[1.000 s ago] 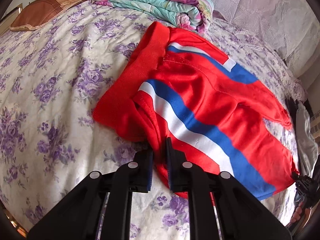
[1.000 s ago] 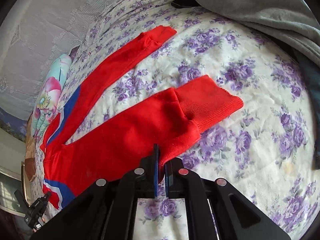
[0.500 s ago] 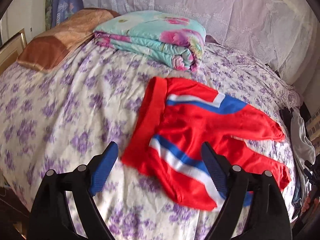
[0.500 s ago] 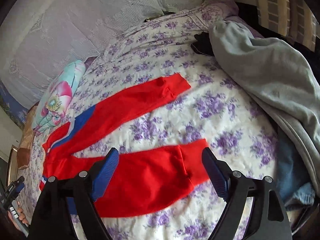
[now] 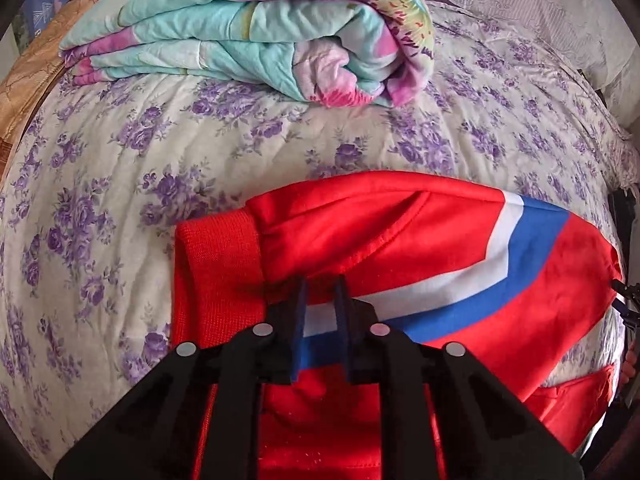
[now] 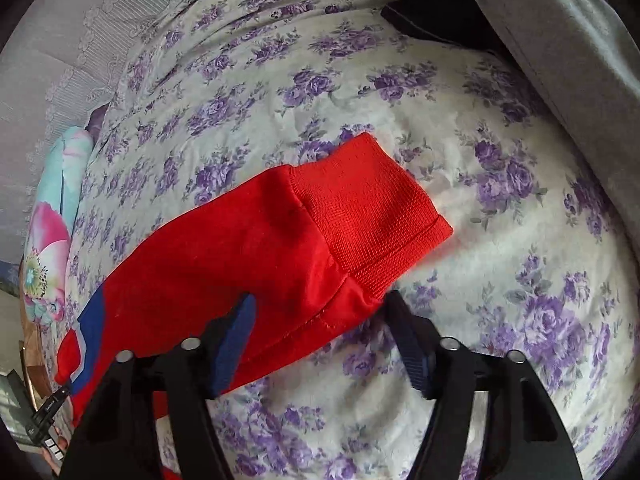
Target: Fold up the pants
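The red pants lie on a bed with a sheet full of purple flowers. The pants have a white and blue stripe near the top.

The left gripper has just been closing. Its two fingers now stand close together and pinch the red cloth right beside the wide knit waistband. A little striped cloth shows between them.

The right gripper has just been closing too, but its fingers still stand apart. One leg of the pants lies between them, near the knit cuff. The fingers do not squeeze the leg.

A folded blanket with pink flowers sits on the bed behind the pants. A gray piece of clothing lies at the far side of the bed, well apart from the cuff.
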A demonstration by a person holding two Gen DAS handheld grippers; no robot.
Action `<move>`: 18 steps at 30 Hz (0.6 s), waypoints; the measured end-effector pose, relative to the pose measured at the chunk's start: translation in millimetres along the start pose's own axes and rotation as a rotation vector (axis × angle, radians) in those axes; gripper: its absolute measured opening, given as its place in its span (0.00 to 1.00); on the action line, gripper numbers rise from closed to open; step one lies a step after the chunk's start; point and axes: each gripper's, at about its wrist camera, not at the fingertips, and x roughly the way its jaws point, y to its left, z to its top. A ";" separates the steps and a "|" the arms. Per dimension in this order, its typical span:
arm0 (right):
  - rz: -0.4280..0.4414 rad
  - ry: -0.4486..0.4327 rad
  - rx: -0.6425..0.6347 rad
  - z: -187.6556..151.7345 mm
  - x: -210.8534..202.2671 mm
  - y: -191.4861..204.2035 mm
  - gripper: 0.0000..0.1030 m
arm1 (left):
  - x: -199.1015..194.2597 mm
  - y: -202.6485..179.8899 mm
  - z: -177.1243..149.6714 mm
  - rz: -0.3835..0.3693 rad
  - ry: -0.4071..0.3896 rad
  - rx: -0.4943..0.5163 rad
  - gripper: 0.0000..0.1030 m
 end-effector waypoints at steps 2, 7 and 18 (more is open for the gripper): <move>0.033 0.007 -0.018 2.9 1.4 5.5 0.15 | 2.5 4.5 2.1 0.018 -0.003 -0.016 0.01; -0.008 -0.045 -0.027 -2.4 -23.7 -0.8 0.15 | 3.1 7.0 -0.8 0.048 -0.028 0.002 0.01; -0.116 -0.052 -0.196 -42.9 -50.1 28.7 0.61 | -45.7 19.8 5.6 0.038 -0.102 0.111 0.38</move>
